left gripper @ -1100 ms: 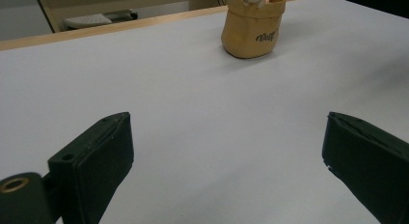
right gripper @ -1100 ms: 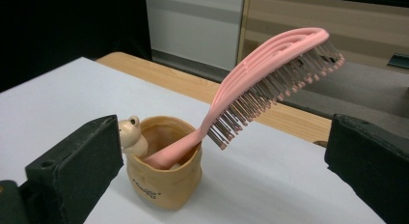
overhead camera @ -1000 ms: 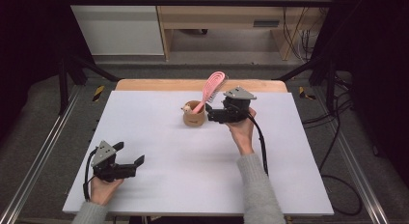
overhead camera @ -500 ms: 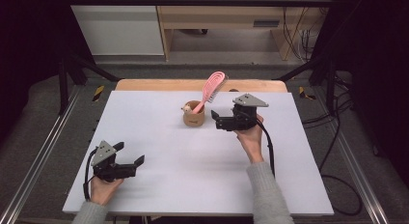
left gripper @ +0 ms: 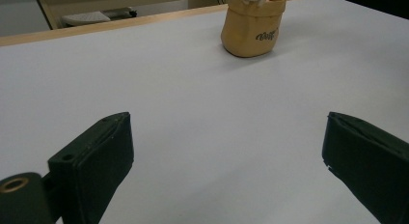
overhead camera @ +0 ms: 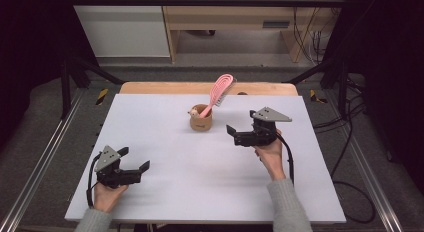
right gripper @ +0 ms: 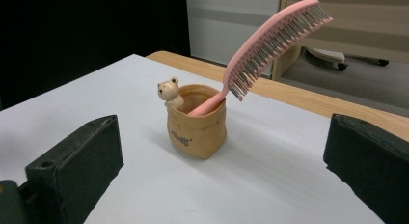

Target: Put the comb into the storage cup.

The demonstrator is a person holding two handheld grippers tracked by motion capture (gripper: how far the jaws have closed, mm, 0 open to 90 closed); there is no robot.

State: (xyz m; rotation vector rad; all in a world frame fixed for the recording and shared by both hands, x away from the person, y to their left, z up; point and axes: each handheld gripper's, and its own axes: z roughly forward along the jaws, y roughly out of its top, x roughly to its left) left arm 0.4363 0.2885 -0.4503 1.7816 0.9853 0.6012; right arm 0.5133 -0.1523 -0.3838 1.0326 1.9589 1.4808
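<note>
A tan bag-shaped cup (overhead camera: 200,118) with a small bear figure on its rim stands at the far middle of the white table. A pink hairbrush (overhead camera: 220,91) stands handle-down in it and leans up to the right. My right gripper (overhead camera: 233,135) is open and empty, a short way right of the cup, jaws pointing at it. In the right gripper view the cup (right gripper: 197,123) and brush (right gripper: 270,40) sit between my wide jaws, well clear of them. My left gripper (overhead camera: 135,158) rests open and empty near the front left, with the cup (left gripper: 252,28) far ahead.
The white table top (overhead camera: 200,192) has a wooden strip (overhead camera: 150,87) along its far edge. Metal frame rails (overhead camera: 45,157) run down the left side. Cables (overhead camera: 350,142) lie on the floor to the right, and a cabinet (overhead camera: 120,27) stands beyond the table.
My right gripper has drawn back from the cup, moving right and toward the person. The brush stays in the cup. The left gripper has not moved.
</note>
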